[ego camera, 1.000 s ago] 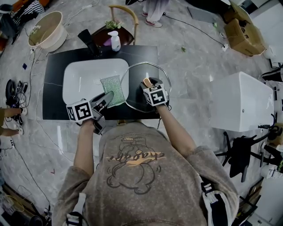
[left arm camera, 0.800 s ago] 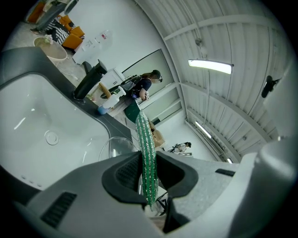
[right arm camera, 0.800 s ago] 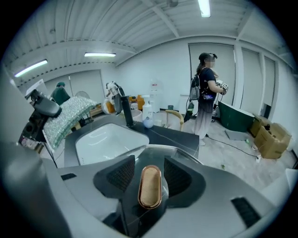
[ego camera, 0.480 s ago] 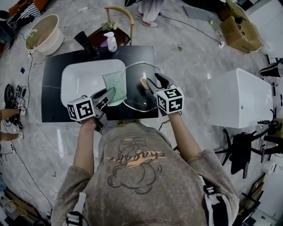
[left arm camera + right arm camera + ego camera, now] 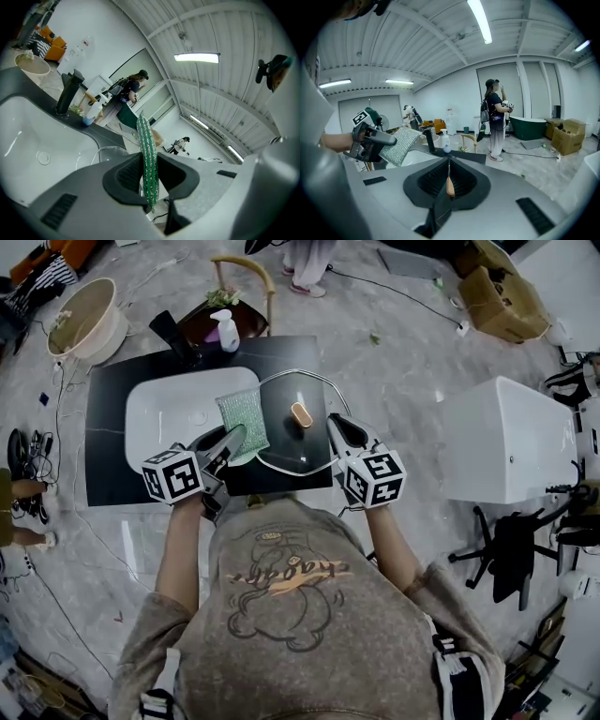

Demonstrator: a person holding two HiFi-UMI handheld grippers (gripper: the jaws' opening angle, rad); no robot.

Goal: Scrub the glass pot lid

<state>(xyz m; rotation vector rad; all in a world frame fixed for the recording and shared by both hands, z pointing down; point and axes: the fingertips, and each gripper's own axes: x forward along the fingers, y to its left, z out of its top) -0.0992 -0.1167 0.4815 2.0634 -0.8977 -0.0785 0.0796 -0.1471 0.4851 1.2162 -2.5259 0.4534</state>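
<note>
Glass pot lid [image 5: 291,442] lies beside left gripper [image 5: 235,438]

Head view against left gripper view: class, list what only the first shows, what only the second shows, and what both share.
Only the head view: the wooden knob of the glass pot lid, the person's brown shirt, a black office chair. Only the left gripper view: the ribbed ceiling and its lit lamp. Both: the left gripper shut on the green scrub pad, the white sink, the black faucet, the soap bottle, the lid's rim.

Head view steeply down, gripper views along jaws, all sharing sink [image 5: 169,413]
</note>
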